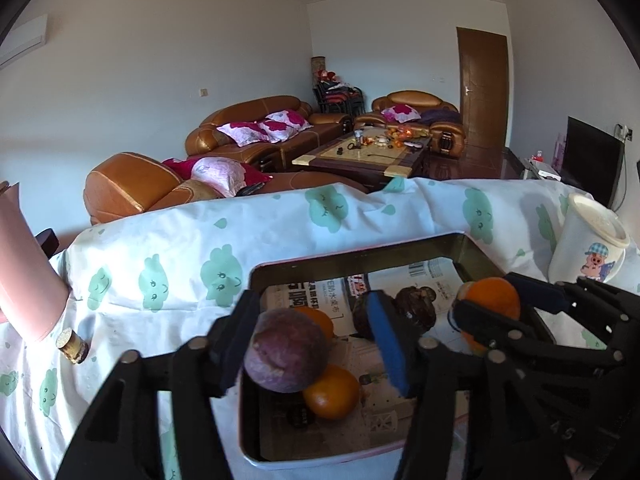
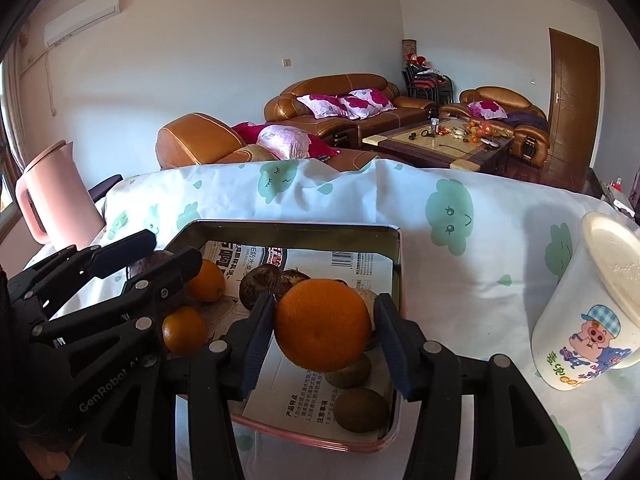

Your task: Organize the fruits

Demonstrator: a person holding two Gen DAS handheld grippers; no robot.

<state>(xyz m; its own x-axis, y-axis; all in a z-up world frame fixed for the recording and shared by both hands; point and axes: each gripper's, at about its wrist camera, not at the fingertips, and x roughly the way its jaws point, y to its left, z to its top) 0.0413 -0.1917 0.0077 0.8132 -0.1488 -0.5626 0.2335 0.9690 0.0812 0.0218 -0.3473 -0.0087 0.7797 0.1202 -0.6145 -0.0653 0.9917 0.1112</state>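
Both grippers hang over the metal tray [image 2: 394,276] on the cloud-print tablecloth [image 2: 472,264], each with a fruit. The right gripper [image 2: 326,330] has its fingers spread only as wide as the big orange [image 2: 323,325] pinched between them, above the tray's right side, over two kiwis [image 2: 360,410] by the near right corner. The left gripper [image 1: 316,342] looks wider: the purple passion fruit [image 1: 286,350] sits against its left pad, but I cannot tell whether the blue right pad [image 1: 386,340] touches it, so that hold seems doubtful. It hangs over the tray's left side, above two small oranges [image 1: 331,392]. I'd lower each fruit near its own kind onto bare paper lining, open slowly, and lift straight up so nothing rolls. The white cup [image 2: 588,304] stands close to the tray's right edge; keep the right arm from brushing it.
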